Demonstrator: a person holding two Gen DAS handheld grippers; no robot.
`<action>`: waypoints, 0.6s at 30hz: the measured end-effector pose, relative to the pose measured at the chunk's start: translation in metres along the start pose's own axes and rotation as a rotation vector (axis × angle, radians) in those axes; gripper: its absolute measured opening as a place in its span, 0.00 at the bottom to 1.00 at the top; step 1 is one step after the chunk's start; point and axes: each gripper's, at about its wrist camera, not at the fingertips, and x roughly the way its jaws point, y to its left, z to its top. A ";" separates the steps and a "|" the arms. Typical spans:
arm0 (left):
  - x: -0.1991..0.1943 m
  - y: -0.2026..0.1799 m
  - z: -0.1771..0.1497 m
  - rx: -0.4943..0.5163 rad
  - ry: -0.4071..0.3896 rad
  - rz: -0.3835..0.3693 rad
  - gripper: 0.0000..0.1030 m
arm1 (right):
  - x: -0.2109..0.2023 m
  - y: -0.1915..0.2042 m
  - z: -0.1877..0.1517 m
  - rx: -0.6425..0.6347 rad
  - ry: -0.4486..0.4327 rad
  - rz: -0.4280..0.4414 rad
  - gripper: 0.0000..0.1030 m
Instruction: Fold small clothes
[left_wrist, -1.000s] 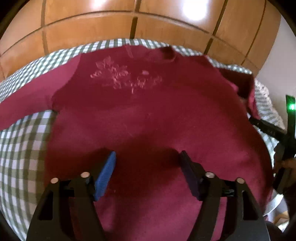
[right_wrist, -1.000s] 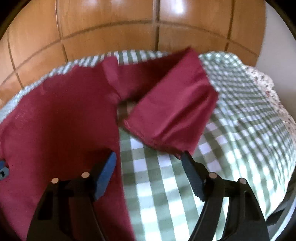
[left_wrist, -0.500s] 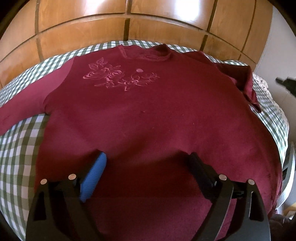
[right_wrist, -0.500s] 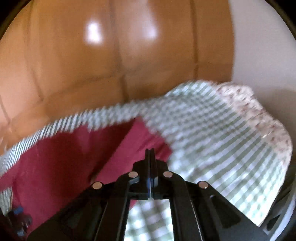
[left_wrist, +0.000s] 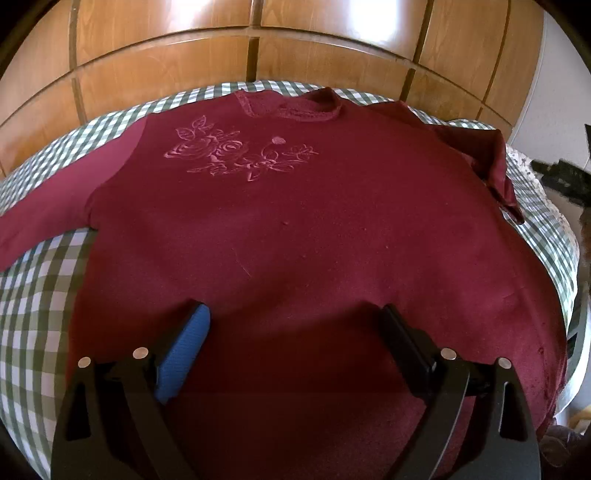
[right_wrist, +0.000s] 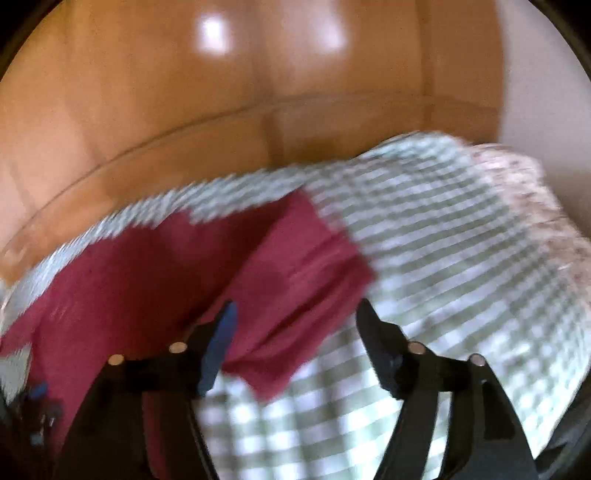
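Note:
A dark red sweater (left_wrist: 295, 229) with a rose pattern on the chest lies flat, front up, on the checked bed cover (left_wrist: 37, 295). Its left sleeve (left_wrist: 44, 206) stretches out to the left. The right sleeve (left_wrist: 491, 162) is folded back on itself at the far right. My left gripper (left_wrist: 293, 308) hovers open over the lower body of the sweater, holding nothing. In the blurred right wrist view, my right gripper (right_wrist: 297, 304) is opening its jaws above the folded sleeve (right_wrist: 295, 266). The cloth lies on the bed beyond the fingers, not gripped.
Glossy wooden cabinet panels (left_wrist: 258, 44) stand right behind the bed. A floral fabric (right_wrist: 535, 206) edges the bed at the right, near a pale wall. Bare checked cover (right_wrist: 461, 277) spreads to the right of the sleeve.
My right gripper shut, swung up toward the cabinet, then opened again over the folded sleeve. My left jaws widened and the sweater now lies flatter.

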 end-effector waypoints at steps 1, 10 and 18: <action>0.000 0.000 0.000 0.000 -0.001 0.001 0.89 | 0.012 0.015 -0.007 -0.041 0.033 0.005 0.72; 0.000 -0.001 -0.001 0.001 -0.007 0.005 0.89 | 0.040 0.030 -0.011 -0.074 0.088 -0.073 0.07; 0.001 -0.002 0.000 0.004 -0.008 0.010 0.90 | -0.035 -0.062 0.078 0.161 -0.166 -0.171 0.06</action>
